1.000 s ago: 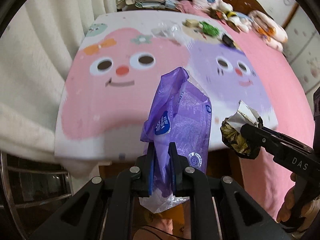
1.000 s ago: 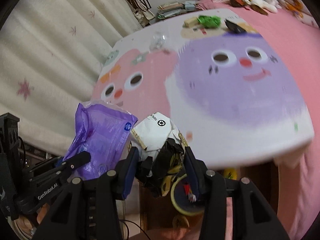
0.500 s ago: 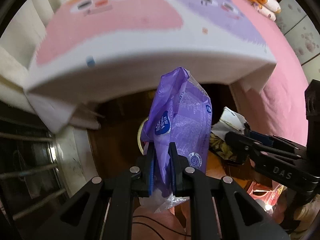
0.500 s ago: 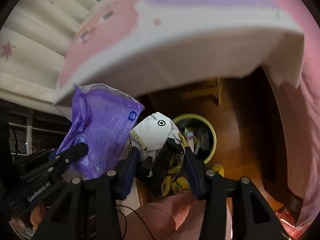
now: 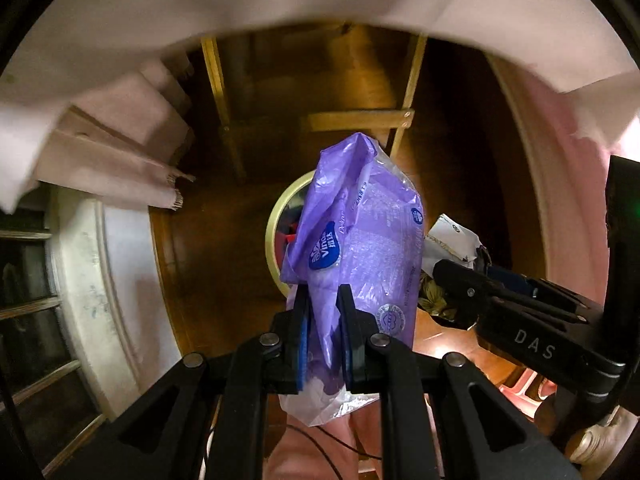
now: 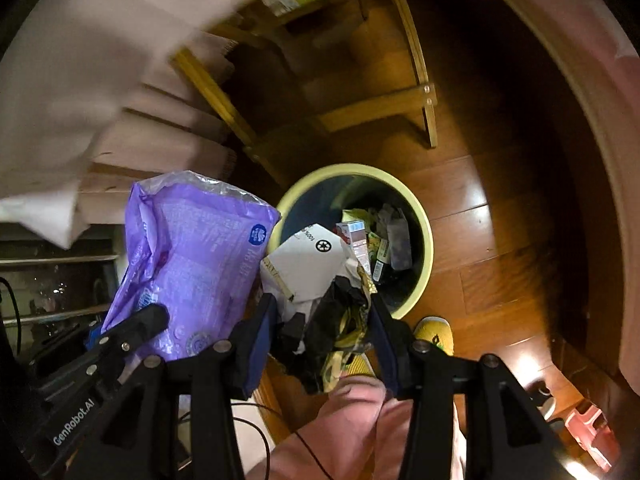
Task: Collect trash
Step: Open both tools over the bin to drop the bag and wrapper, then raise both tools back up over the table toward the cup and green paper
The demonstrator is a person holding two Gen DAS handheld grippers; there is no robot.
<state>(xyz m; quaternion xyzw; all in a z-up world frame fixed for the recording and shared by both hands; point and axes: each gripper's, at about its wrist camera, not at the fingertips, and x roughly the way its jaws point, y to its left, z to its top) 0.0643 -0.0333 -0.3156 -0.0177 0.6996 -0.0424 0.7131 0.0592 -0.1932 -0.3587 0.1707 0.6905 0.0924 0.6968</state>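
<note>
The crinkly purple plastic wrapper [image 5: 360, 248] looks light, limp and slippery, so it is best held by a pinched fold. The left gripper [image 5: 323, 320] clamps its lower end. The right gripper [image 6: 324, 320] grips a crumpled black-and-white paper packet [image 6: 316, 264], both above the round yellow-rimmed bin [image 6: 424, 224].

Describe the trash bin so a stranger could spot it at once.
Look at the wooden floor just in front of the wooden frame under the draped bedcover. The trash bin stands there: round, open-topped, with a pale yellow-green rim, dark inside, and already holding cartons and wrappers, unlike anything else on the floor.
</note>
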